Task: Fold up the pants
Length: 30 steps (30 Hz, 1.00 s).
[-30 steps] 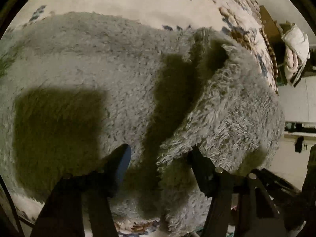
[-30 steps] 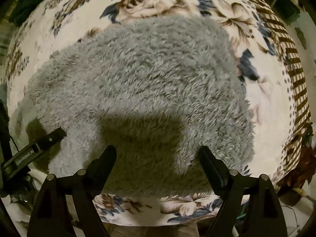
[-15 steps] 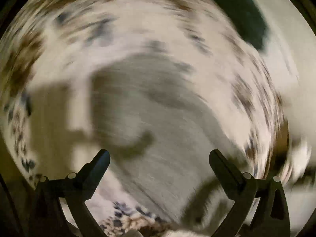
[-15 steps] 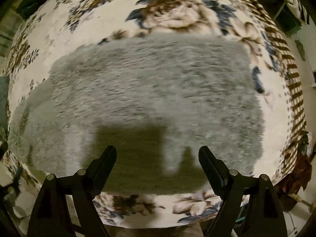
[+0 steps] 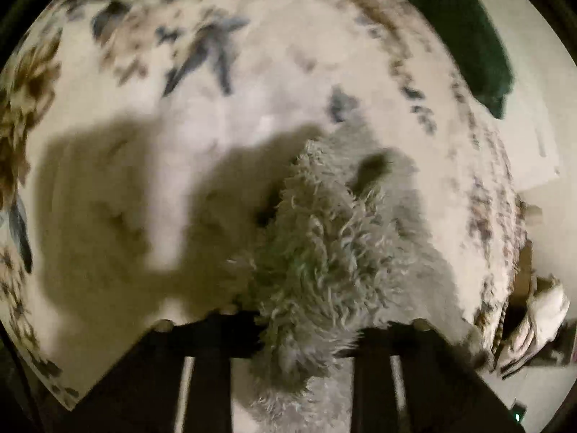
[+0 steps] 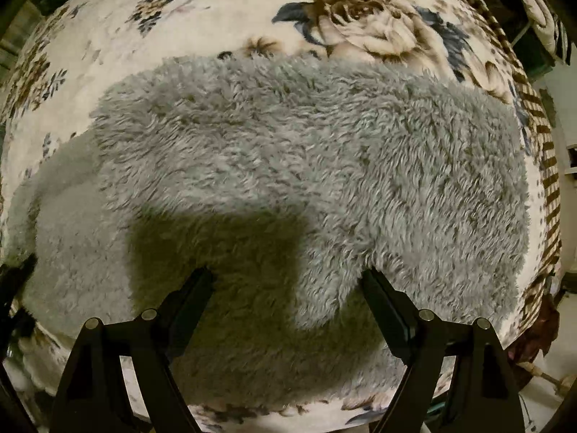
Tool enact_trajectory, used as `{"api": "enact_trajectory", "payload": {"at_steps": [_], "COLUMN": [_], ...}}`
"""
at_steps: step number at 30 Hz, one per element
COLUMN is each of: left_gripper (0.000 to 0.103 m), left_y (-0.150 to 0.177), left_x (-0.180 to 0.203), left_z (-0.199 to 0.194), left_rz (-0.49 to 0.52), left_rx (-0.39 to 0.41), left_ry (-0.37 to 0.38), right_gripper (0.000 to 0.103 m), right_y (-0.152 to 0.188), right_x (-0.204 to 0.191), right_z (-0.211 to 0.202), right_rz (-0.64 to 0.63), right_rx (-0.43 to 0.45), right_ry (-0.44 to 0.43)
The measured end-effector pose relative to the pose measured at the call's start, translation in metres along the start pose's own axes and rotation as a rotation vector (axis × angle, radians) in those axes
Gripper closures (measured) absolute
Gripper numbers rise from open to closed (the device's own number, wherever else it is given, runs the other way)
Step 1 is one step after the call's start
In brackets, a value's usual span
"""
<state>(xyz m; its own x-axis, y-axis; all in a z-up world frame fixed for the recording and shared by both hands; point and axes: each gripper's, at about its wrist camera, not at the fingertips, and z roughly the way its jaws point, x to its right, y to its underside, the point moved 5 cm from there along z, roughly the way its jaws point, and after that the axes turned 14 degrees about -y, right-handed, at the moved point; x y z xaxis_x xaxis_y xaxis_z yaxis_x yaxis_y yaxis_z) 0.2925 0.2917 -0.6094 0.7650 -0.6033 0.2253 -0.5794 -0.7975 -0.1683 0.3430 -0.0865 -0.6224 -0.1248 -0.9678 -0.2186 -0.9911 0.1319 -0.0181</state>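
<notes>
left gripper point(image 5: 306, 328) prob. pinching pants point(image 5: 324, 252); right gripper point(image 6: 288, 285) open.

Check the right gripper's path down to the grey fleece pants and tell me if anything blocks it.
Nothing visible blocks it. The right gripper hangs open directly over the grey fleece pants, which lie spread on the floral blanket; only its own shadow falls on the fleece between the fingers.

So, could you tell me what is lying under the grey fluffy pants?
The floral blanket shows around the grey fluffy pants on all sides. Whatever lies directly beneath them is covered.
</notes>
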Motion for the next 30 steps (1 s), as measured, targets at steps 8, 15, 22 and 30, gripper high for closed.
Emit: {"api": "enact_trajectory", "payload": {"at_steps": [8,15,22,30], "left_gripper": [0.087,0.088,0.088,0.087], "left_y": [0.030,0.119,0.231,0.320], "left_x": [0.070,0.190,0.287,0.337], "left_z": [-0.094,-0.162,-0.143,-0.080], "left_rz": [0.242,0.559,0.820,1.017], "left_rx": [0.170,0.183,0.082,-0.010], "left_ry": [0.064,0.191,0.223,0.142], "right_gripper": [0.016,0.016,0.016,0.016], "right_y": [-0.001,0.008,0.004,0.017], "right_x": [0.004,0.050,0.140,0.257], "right_z": [-0.021,-0.068,-0.103,-0.100], "right_rz": [-0.040,-0.027,0.040,0.172], "right_rx": [0.034,0.092,0.142,0.121], "right_ry": [-0.010,-0.023,0.003,0.034]}}
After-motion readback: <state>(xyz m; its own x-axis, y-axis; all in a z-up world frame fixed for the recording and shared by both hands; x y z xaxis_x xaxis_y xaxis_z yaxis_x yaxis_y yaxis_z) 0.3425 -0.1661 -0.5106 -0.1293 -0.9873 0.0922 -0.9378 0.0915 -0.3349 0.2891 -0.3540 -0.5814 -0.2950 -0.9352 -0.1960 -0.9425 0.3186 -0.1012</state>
